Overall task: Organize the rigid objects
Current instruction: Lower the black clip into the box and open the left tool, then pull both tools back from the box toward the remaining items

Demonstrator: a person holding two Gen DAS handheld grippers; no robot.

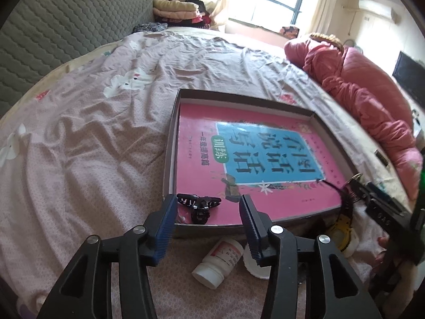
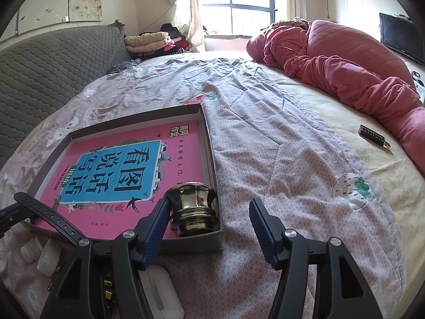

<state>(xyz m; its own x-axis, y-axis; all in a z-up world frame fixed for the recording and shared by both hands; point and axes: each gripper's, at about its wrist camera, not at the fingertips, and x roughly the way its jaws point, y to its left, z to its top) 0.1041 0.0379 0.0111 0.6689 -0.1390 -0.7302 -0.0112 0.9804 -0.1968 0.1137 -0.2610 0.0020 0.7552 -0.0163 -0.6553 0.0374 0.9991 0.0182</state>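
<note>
Left wrist view: the left gripper point(image 1: 208, 210) hangs with its jaws apart and gripping nothing. A black hair claw clip point(image 1: 198, 206) lies between the blue pads point(image 1: 166, 228), touching neither, on the near corner of a pink book point(image 1: 255, 156) inside a shallow cardboard box point(image 1: 170, 143). A white pill bottle point(image 1: 219, 261) lies on its side on the bedspread point(image 1: 79, 138) just before the box.

Right wrist view: the right gripper point(image 2: 209, 214) is released as well, jaws wide. A brass knob point(image 2: 192, 208) stands in the box's near right corner, just beside the left finger; whether it touches the pad is unclear. A black watch strap point(image 2: 49, 216) crosses the box's near left corner.
</note>
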